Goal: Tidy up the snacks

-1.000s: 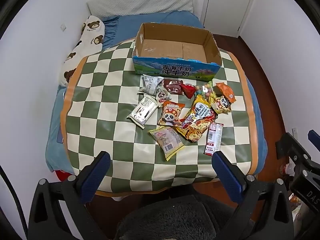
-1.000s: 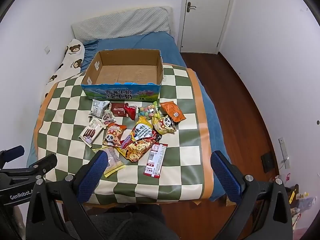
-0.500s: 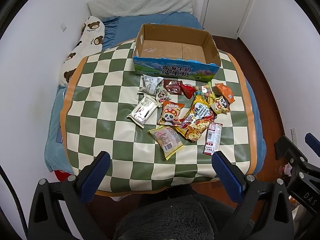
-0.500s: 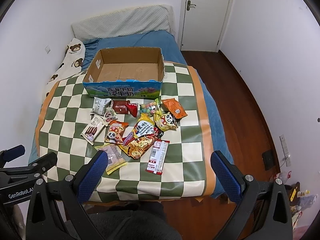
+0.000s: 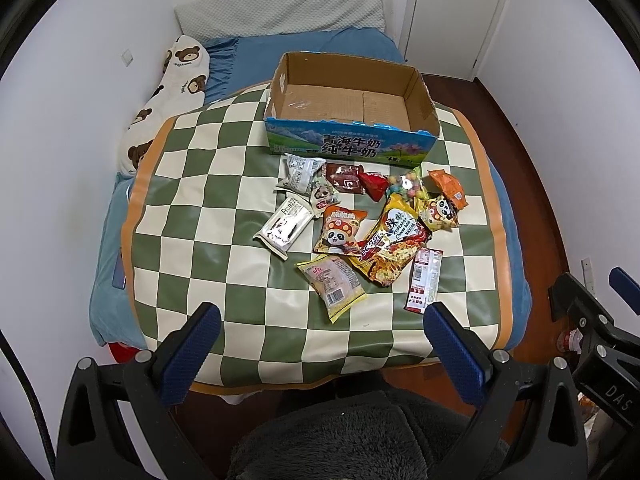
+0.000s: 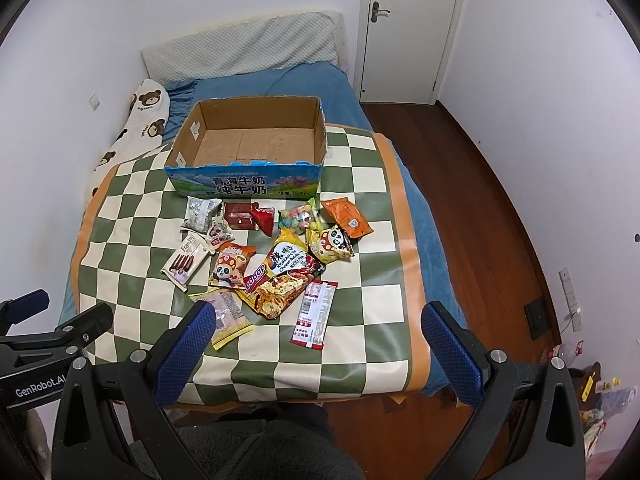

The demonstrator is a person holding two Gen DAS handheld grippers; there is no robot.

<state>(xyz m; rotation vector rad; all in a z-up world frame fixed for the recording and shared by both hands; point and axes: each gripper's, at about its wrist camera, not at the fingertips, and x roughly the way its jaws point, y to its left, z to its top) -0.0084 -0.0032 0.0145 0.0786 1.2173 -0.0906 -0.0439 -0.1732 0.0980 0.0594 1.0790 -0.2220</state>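
An empty cardboard box (image 5: pixel 352 96) (image 6: pixel 248 140) with a blue printed front stands at the far side of a green-and-cream checkered mat (image 5: pixel 192 216) (image 6: pixel 372 280) on a bed. Several snack packets lie in a loose pile in front of it: a yellow noodle bag (image 5: pixel 390 248) (image 6: pixel 282 278), a white wafer packet (image 5: pixel 284 228) (image 6: pixel 186 262), a red-and-white stick packet (image 5: pixel 424 280) (image 6: pixel 314 314), an orange bag (image 5: pixel 450 188) (image 6: pixel 346 218). My left gripper (image 5: pixel 320 356) and right gripper (image 6: pixel 316 356) are both open and empty, held above the mat's near edge.
A grey pillow (image 5: pixel 280 8) and a bear-print pillow (image 5: pixel 168 92) lie at the bed's head and left side. Wooden floor (image 6: pixel 500 216) and a white door (image 6: pixel 408 28) are on the right. White walls close in both sides. Clutter lies on the floor at lower right (image 6: pixel 600 392).
Both grippers have moved slightly forward toward the bed; the mat and snacks appear a little closer and lower. Nothing on the mat has moved. Both jaws stay open.
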